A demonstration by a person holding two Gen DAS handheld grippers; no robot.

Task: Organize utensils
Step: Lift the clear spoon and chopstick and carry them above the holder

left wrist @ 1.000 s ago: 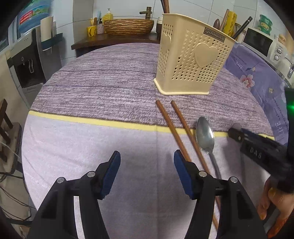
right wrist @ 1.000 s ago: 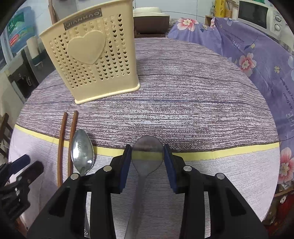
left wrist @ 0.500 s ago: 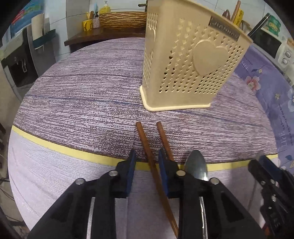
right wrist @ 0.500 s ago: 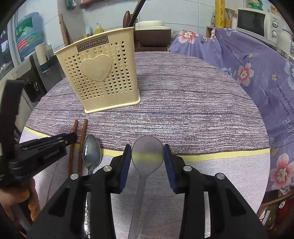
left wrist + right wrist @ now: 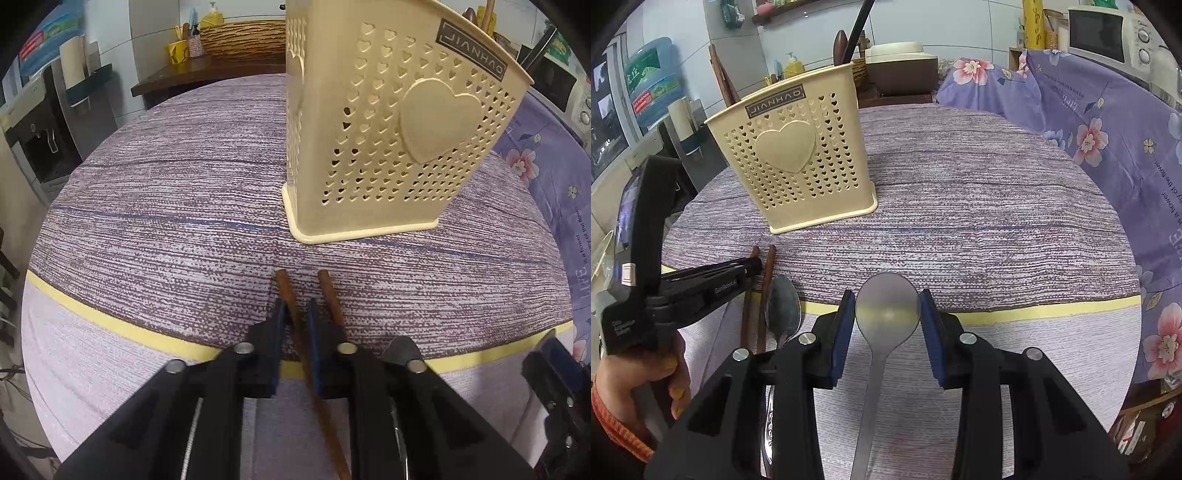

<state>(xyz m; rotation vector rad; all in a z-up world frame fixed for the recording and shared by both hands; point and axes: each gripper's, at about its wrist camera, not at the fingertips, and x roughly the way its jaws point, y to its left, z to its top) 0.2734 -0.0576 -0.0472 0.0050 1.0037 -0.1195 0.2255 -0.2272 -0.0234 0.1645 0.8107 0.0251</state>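
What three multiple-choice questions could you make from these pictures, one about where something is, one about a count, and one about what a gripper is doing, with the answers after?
1. Where does the second spoon lie?
A. inside the holder
B. on the cloth, right of the chopsticks
C. on the floral cloth

2. How many chopsticks lie before the cream holder?
A. one
B. two
C. four

3. What is the left gripper doing?
A. closing round one chopstick
B. holding a spoon
C. gripping the holder

Answers: 1 B, its bowl lies beside the right-hand chopstick. 2 B, two brown tips show. 3 A, its blue pads flank the left chopstick; the right gripper holds the grey spoon.
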